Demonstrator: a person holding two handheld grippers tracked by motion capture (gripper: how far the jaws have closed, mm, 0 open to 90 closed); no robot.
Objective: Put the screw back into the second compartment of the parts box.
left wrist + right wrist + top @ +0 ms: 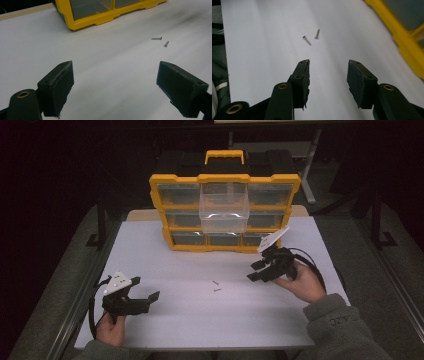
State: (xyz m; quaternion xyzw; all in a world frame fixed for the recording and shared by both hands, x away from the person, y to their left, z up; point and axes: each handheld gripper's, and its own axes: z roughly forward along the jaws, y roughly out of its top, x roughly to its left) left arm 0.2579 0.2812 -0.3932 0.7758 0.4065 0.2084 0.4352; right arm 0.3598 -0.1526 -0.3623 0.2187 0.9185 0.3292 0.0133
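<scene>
Room: dark around the rig; white worktop (165,265) lit, bare apart from the items below.
Organiser: yellow drawer cabinet (225,212) at far centre, one clear drawer (224,207) pulled out toward me, looks empty.
Screws: two small screws (216,286) lying loose mid-worktop, close together but not touching, near-side of the cabinet, between my two hands.
Right tongs (255,271): jaws partly apart, nothing between them, pointed left and down toward the screws, not on them yet.
Left tongs (145,290): jaws wide apart, empty, low over the near-left worktop, well apart from the screws.
Handling: my read is light, stiff metal, slick and round, so they will roll or skate on the smooth surface if nudged. Not fragile.
Grip point: take one at a time across the shank, pads square to it, tips touching the worktop so it can't slip under.
Risk: flat and tiny, easy to pinch askew and flick away, or knock the second one.
</scene>
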